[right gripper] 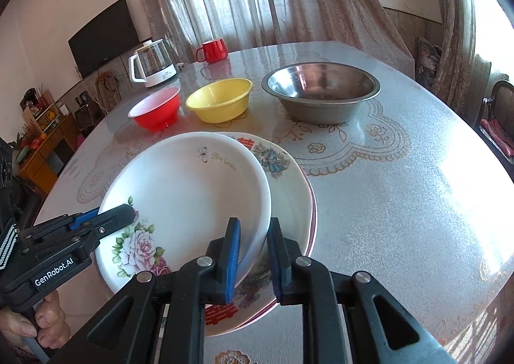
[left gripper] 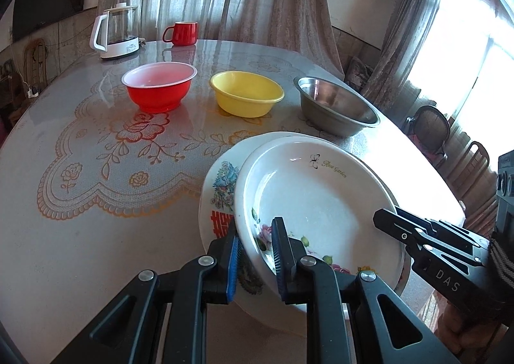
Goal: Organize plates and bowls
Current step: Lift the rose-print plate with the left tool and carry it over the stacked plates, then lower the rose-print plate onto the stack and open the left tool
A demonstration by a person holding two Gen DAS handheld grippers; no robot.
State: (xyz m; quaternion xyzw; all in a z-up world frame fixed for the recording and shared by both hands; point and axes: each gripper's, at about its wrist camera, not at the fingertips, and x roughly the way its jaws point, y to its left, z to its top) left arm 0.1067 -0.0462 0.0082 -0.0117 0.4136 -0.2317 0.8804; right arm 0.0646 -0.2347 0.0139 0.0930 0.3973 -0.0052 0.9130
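A white plate with roses (left gripper: 318, 200) (right gripper: 186, 190) lies offset over a plate with a bird pattern and red characters (left gripper: 220, 190) (right gripper: 289, 190) near the table's front edge. My left gripper (left gripper: 255, 259) (right gripper: 128, 213) is shut on the rose plate's near left rim. My right gripper (right gripper: 253, 259) (left gripper: 390, 222) is shut on its near right rim. Behind the plates stand a red bowl (left gripper: 159, 88) (right gripper: 155, 110), a yellow bowl (left gripper: 245, 94) (right gripper: 220, 100) and a steel bowl (left gripper: 337, 107) (right gripper: 321, 91) in a row.
A glass kettle (left gripper: 117, 31) and a red mug (left gripper: 181, 33) stand at the far side of the round table (left gripper: 80, 235), which has a lace-pattern cover. A chair (left gripper: 430, 129) stands beyond the table's right edge. A hand (right gripper: 48, 322) holds the left gripper's handle.
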